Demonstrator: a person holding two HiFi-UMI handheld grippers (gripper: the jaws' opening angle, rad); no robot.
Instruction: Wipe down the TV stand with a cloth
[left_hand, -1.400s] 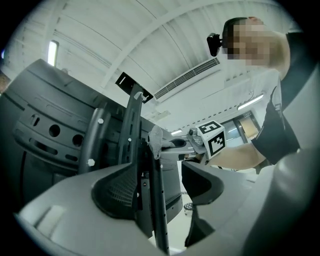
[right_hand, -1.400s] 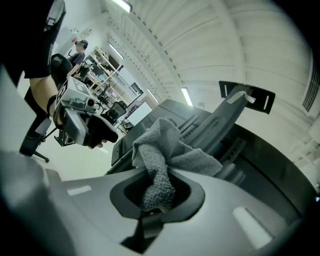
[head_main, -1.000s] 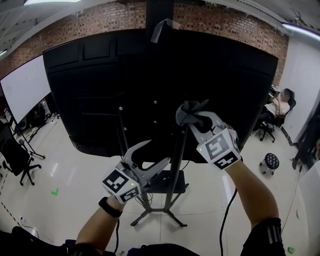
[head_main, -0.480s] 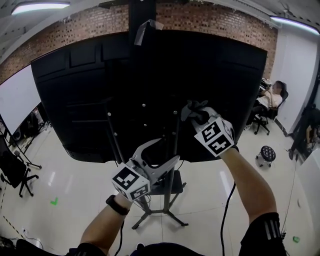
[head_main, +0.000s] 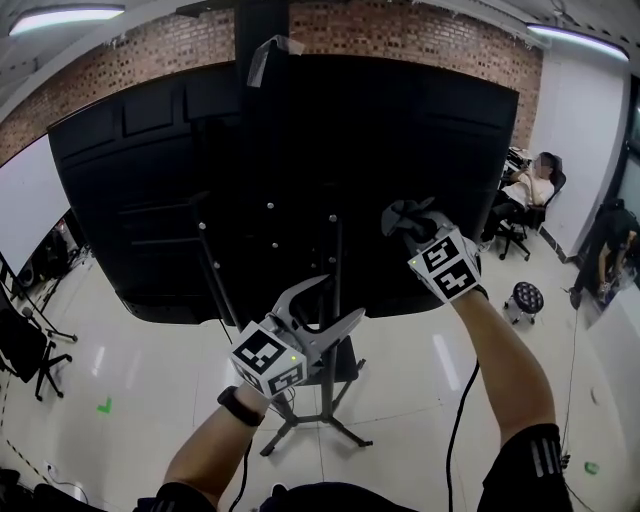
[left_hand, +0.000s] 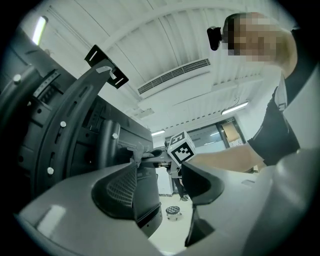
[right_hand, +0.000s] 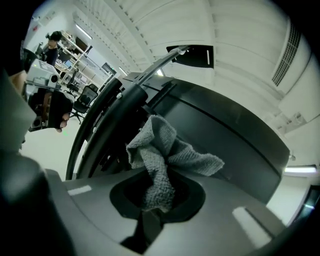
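cloth (right_hand: 159, 165), grey and bunched, is clamped in the right gripper (head_main: 408, 222), held up near the black tv back (head_main: 280, 170), right of the tv stand (head_main: 325, 395) posts. left gripper (head_main: 336, 300) sits lower by the stand, jaws apart.

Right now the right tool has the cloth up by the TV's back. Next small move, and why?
Probably swing the right tool left and press the cloth onto the stand's upright post: the cloth is clamped, but it sits right of the post, seemingly not touching it.
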